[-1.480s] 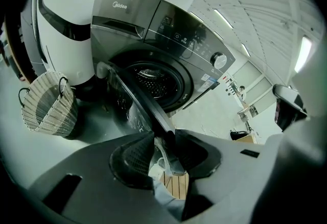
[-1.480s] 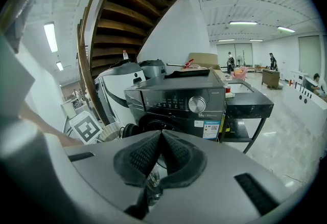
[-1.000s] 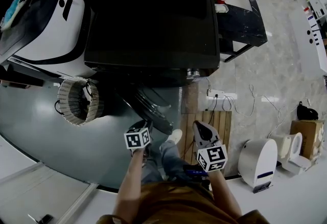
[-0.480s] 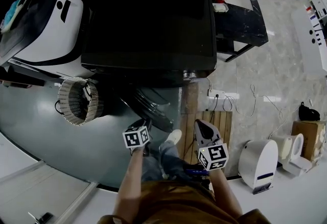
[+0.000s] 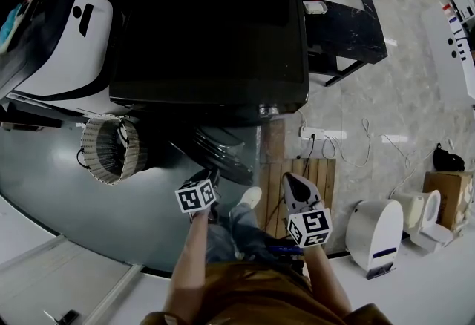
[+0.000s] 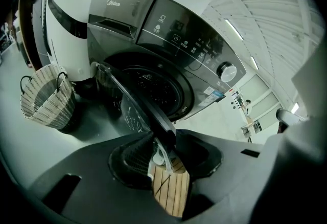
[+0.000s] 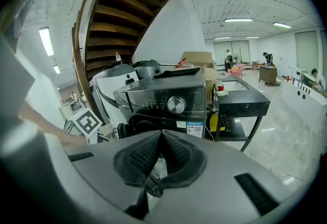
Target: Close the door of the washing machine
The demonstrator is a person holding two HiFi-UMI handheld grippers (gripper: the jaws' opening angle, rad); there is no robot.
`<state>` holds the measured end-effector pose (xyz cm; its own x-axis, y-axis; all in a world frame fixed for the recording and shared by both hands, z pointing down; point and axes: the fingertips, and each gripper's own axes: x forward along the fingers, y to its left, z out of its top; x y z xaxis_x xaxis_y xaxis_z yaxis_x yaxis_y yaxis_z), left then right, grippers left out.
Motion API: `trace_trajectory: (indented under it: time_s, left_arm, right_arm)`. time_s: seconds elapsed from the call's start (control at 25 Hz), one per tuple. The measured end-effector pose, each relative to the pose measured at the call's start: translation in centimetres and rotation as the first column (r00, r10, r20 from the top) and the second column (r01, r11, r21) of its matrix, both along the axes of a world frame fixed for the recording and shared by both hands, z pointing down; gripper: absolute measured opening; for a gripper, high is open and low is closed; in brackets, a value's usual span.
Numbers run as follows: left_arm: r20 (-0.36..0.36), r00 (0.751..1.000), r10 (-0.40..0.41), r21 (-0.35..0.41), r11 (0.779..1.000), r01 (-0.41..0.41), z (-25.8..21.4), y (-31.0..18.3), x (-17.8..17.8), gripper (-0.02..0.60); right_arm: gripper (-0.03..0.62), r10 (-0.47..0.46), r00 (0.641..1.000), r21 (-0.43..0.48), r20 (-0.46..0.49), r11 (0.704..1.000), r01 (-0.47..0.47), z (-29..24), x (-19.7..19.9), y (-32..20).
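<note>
The dark washing machine (image 5: 215,27) fills the top of the head view, and its round door (image 5: 219,156) swings open toward me. My left gripper (image 5: 208,177) is at the door's outer edge. In the left gripper view the door's dark rim (image 6: 127,92) runs down from the drum opening (image 6: 153,90) into my left gripper (image 6: 166,138), whose fingertips close on the rim. My right gripper (image 5: 287,179) hangs to the right of the door, off the machine. In its own view my right gripper (image 7: 161,138) has its pads together and empty, facing the machine's front (image 7: 163,97).
A woven basket (image 5: 107,147) stands left of the door. A white appliance (image 5: 67,41) sits further left. A black table (image 5: 345,19) stands to the right of the machine. A wooden pallet (image 5: 308,175), a power strip with cables (image 5: 319,134) and a white unit (image 5: 375,231) lie at my right.
My left gripper has shifted slightly left at the door's edge. The machine sits a little higher and further left in the head view. The right gripper has hardly moved.
</note>
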<state>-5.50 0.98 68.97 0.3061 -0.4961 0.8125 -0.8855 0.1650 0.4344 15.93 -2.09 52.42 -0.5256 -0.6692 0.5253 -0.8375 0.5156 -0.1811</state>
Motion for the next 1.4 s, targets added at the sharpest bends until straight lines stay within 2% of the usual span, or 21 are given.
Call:
trace_trajectory:
  time_s: [0.68,1.08,1.4]
  left_arm:
    - [-0.070,0.992,-0.106,0.021,0.994,0.108,0.1,-4.5,1.8,0.158]
    - [-0.097,0.989,-0.112,0.040,0.992,0.117,0.0,-7.6,2.9,0.158]
    - [-0.086,0.994,-0.073,0.059,0.995,0.078,-0.1,-9.6,3.4,0.158]
  right_arm:
    - [0.011,0.052,0.998,-0.013,0.031,0.999,-0.052,0.4,2.7,-1.1]
    - [0.011,0.060,0.998,-0.021,0.021,0.998,-0.059,0.9,3.7,-1.0]
    - [0.011,0.058,0.998,-0.024,0.010,0.998,-0.057,1.0,4.0,-1.3]
